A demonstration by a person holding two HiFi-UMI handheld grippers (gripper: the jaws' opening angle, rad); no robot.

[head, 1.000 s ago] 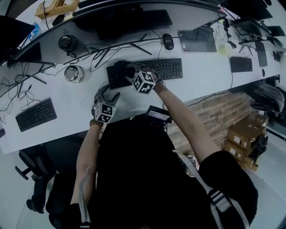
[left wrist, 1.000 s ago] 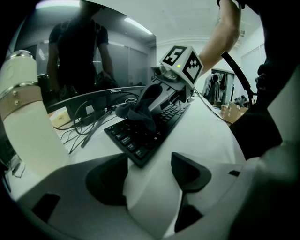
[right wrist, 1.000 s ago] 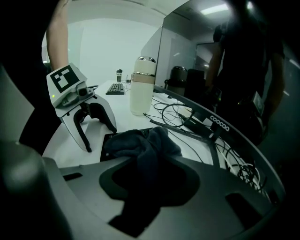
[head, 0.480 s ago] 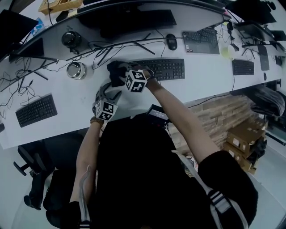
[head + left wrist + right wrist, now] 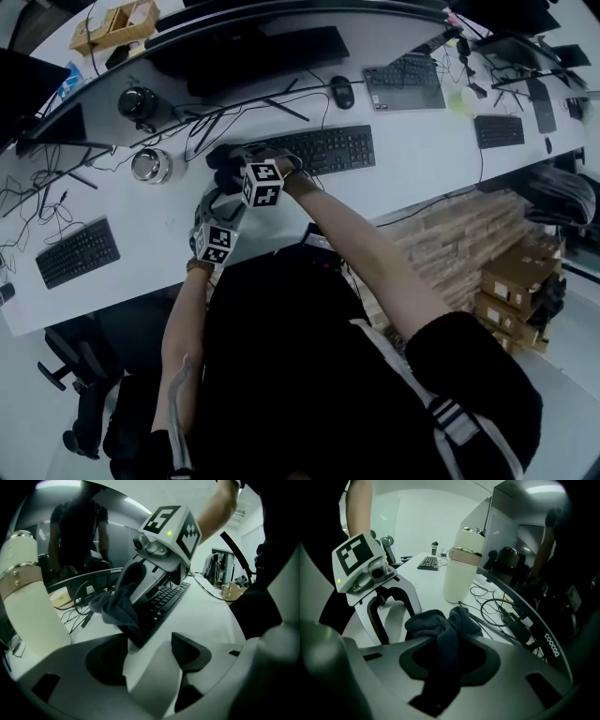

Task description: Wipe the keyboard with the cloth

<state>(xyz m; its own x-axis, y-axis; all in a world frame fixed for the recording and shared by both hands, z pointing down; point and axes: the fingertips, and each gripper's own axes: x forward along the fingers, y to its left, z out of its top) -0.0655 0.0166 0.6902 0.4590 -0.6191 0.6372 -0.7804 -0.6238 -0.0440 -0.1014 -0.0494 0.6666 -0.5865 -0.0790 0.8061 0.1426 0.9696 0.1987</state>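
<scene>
- right gripper (image 5: 449, 644) clamped on the dark cloth (image 5: 440, 620); the cloth bunches out past the tips
- right arm (image 5: 356, 253) reaches forward and left across the body, gripper tilted down, pressing the cloth onto the left end of the keyboard (image 5: 323, 150)
- left gripper (image 5: 150, 656) has its jaws apart with nothing between them, just bare worktop (image 5: 211, 616)
- it sits just near of the keyboard's left corner, angled down toward it
- the two grippers are close together, the left nearer the worktop's near edge
</scene>
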